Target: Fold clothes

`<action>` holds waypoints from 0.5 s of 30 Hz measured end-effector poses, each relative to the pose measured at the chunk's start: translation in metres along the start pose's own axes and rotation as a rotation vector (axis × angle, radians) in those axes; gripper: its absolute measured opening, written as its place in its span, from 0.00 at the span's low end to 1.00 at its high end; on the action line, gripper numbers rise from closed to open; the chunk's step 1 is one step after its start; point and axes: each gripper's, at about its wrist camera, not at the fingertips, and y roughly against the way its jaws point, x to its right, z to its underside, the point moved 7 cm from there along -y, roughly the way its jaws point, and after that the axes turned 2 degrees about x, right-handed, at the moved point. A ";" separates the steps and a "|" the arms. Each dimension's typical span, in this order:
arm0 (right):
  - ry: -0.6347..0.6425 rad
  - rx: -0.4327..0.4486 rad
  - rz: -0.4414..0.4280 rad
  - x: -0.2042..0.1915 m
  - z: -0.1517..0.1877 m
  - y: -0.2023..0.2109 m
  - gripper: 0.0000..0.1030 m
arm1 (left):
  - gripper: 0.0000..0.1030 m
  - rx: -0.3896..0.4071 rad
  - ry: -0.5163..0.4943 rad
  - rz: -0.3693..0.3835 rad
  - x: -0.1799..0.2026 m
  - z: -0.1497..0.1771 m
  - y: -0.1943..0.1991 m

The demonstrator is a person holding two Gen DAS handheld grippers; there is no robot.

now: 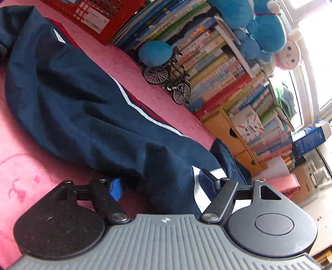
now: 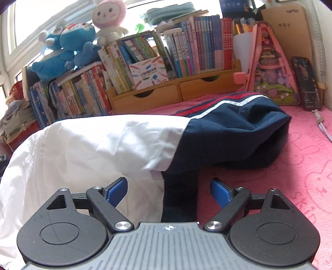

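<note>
One jacket (image 2: 228, 128), navy and white, lies on the pink cover (image 2: 300, 166). Both jaws spread: left gripper (image 1: 159, 187) and right gripper (image 2: 169, 189) each straddle its fabric, unclenched. Two shelf drawers (image 2: 205, 88), closed; three plush toys (image 2: 68, 45) on the books (image 2: 199, 49).

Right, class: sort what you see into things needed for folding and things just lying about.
For the job: jacket, left tongs, right tongs, pink cover.

Lying about: books, plush toys, model bicycle, phone, red basket.
</note>
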 end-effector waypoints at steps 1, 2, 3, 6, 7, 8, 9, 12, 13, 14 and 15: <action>0.016 -0.002 -0.010 -0.005 0.000 -0.001 0.84 | 0.15 0.028 0.000 -0.005 0.001 -0.010 0.000; 0.034 -0.005 -0.021 -0.011 0.001 -0.001 0.84 | 0.07 0.057 -0.001 -0.009 0.002 -0.020 0.000; 0.053 -0.010 -0.029 -0.016 0.001 -0.002 0.84 | 0.06 0.085 -0.001 -0.014 0.004 -0.031 0.000; 0.116 -0.033 -0.020 -0.026 0.007 -0.007 0.84 | 0.05 0.170 -0.002 -0.028 0.007 -0.061 0.000; 0.137 -0.043 -0.014 -0.029 0.009 -0.008 0.84 | 0.05 0.198 -0.003 -0.032 0.009 -0.072 0.000; 0.156 -0.055 -0.008 -0.031 0.013 -0.011 0.84 | 0.05 0.227 -0.003 -0.037 0.010 -0.082 0.000; 0.173 -0.066 -0.004 -0.033 0.017 -0.014 0.84 | 0.05 0.255 -0.004 -0.042 0.011 -0.092 0.000; 0.210 -0.092 0.005 -0.041 0.027 -0.022 0.84 | 0.05 0.269 -0.070 -0.143 -0.003 -0.096 0.000; 0.229 -0.097 0.009 -0.044 0.028 -0.024 0.84 | 0.05 0.267 -0.098 -0.184 -0.009 -0.095 0.001; 0.249 -0.100 0.012 -0.047 0.029 -0.025 0.85 | 0.05 0.265 -0.125 -0.225 -0.015 -0.094 0.001; 0.262 -0.106 0.013 -0.049 0.030 -0.026 0.85 | 0.05 0.264 -0.153 -0.266 -0.021 -0.094 0.001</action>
